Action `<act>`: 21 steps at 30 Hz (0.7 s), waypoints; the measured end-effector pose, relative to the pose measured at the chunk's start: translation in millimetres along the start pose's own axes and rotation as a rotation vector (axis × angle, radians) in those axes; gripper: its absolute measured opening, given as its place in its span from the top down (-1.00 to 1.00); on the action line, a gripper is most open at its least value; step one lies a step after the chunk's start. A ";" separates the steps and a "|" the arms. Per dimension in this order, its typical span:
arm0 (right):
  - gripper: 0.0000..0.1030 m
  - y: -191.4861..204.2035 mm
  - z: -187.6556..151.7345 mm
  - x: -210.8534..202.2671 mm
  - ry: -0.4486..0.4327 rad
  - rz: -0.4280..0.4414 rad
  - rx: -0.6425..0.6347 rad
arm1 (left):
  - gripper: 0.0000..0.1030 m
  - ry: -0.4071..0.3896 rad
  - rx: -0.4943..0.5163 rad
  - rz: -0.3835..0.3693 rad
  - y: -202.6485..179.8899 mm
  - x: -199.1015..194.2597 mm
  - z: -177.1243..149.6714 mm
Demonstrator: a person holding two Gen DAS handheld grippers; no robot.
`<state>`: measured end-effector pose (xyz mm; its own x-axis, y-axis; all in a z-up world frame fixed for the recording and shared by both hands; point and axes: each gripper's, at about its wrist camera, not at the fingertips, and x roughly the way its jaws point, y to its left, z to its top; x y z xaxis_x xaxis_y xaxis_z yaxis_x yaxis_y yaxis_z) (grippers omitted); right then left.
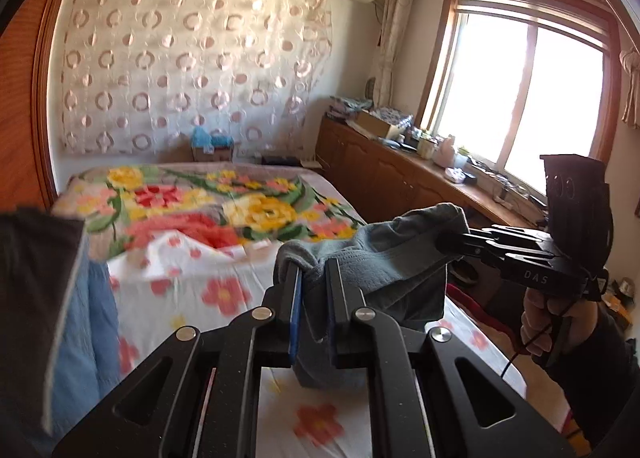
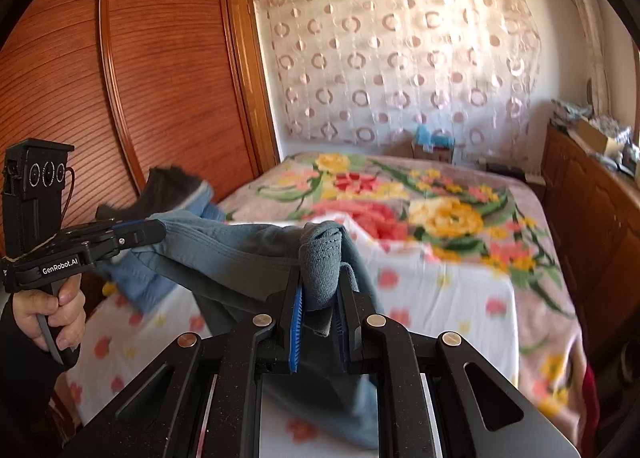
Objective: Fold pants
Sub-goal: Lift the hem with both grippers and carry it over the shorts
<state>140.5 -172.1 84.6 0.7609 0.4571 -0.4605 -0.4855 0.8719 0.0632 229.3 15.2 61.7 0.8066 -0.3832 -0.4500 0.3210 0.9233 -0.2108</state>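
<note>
The grey-blue pants (image 1: pixel 384 254) hang in the air above the bed, stretched between both grippers. My left gripper (image 1: pixel 314 278) is shut on one bunched end of the pants; it also shows at the left of the right wrist view (image 2: pixel 154 232). My right gripper (image 2: pixel 320 290) is shut on the other bunched end of the pants (image 2: pixel 240 258), with cloth hanging below the jaws; it shows at the right of the left wrist view (image 1: pixel 450 244). A darker end of cloth (image 2: pixel 168 187) sticks up behind the left gripper.
Below is a bed with a white flowered sheet (image 1: pixel 224 290) and a bright floral blanket (image 2: pixel 420 209) farther back. A wooden wardrobe (image 2: pixel 132 77) stands left of the bed. A low wooden cabinet (image 1: pixel 384 177) with clutter runs under the window (image 1: pixel 528 97).
</note>
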 end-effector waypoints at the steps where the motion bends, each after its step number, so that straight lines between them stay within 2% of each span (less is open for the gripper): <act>1: 0.72 -2.0 11.7 5.2 -0.012 -0.006 -0.009 | 0.78 -0.013 0.014 0.017 2.1 4.2 9.5; 4: 0.72 -7.7 44.4 16.9 -0.059 -0.013 -0.012 | 0.78 -0.066 0.053 0.079 8.4 12.0 39.3; 8: 0.72 -7.1 72.4 28.7 -0.119 -0.038 -0.017 | 0.78 -0.107 0.076 0.099 14.5 14.2 70.1; 11: 0.72 1.5 84.7 31.6 -0.190 -0.064 -0.036 | 0.78 -0.144 0.085 0.105 17.7 2.3 77.7; 13: 0.72 6.3 85.1 31.0 -0.227 -0.074 -0.041 | 0.78 -0.159 0.088 0.118 21.2 -6.2 74.8; 15: 0.72 11.3 78.7 35.7 -0.216 -0.057 -0.033 | 0.78 -0.131 0.093 0.121 23.1 -9.8 62.0; 21: 0.72 24.9 21.0 44.0 -0.071 -0.021 -0.018 | 0.78 0.004 0.096 0.135 20.0 -12.0 -11.3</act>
<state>170.9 -126.6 84.5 0.7992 0.4505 -0.3979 -0.4764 0.8784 0.0377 220.4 38.0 53.0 0.8440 -0.2551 -0.4718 0.2555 0.9647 -0.0646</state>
